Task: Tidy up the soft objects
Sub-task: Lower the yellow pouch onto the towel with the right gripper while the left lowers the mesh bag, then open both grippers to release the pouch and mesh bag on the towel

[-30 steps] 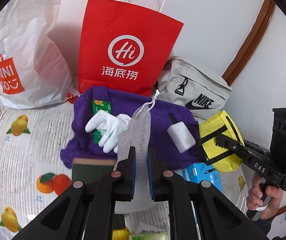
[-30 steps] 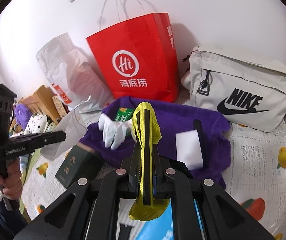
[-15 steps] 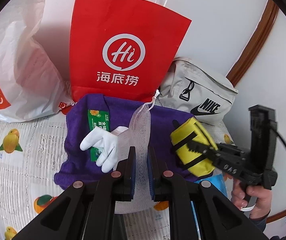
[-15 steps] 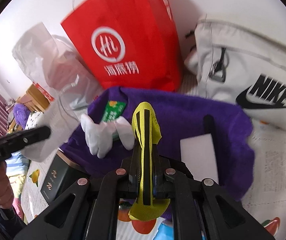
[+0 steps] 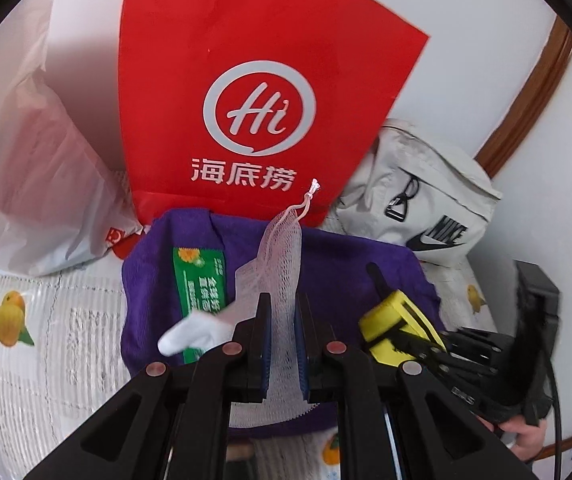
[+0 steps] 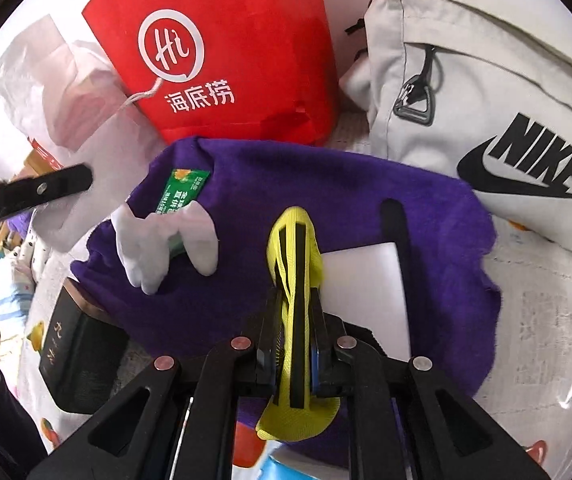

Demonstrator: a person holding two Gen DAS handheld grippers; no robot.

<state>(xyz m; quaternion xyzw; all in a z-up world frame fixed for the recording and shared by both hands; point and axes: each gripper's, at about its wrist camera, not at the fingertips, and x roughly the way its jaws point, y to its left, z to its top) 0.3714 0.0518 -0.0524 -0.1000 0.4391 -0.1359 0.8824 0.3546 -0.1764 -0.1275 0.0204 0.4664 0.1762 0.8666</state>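
Note:
My left gripper (image 5: 283, 308) is shut on a white mesh bag (image 5: 281, 256) with a drawstring, held above a purple towel (image 5: 326, 256). My right gripper (image 6: 294, 300) is shut on a yellow pouch with black straps (image 6: 296, 240), also over the purple towel (image 6: 286, 184). The pouch and right gripper show at the right of the left wrist view (image 5: 396, 320). On the towel lie a white glove (image 6: 157, 248), a green packet (image 6: 179, 190) and a white sponge with a black handle (image 6: 366, 280).
A red paper bag (image 5: 253, 92) stands behind the towel against the wall. A white plastic bag (image 5: 25, 160) is at its left, a grey Nike bag (image 6: 486, 120) at its right. A dark box (image 6: 77, 352) lies by the towel's left edge on the fruit-print cloth (image 5: 25, 340).
Both grippers have moved forward toward the red bag, which now looks larger. The right gripper with the yellow pouch has come over the purple towel, nearer the left gripper.

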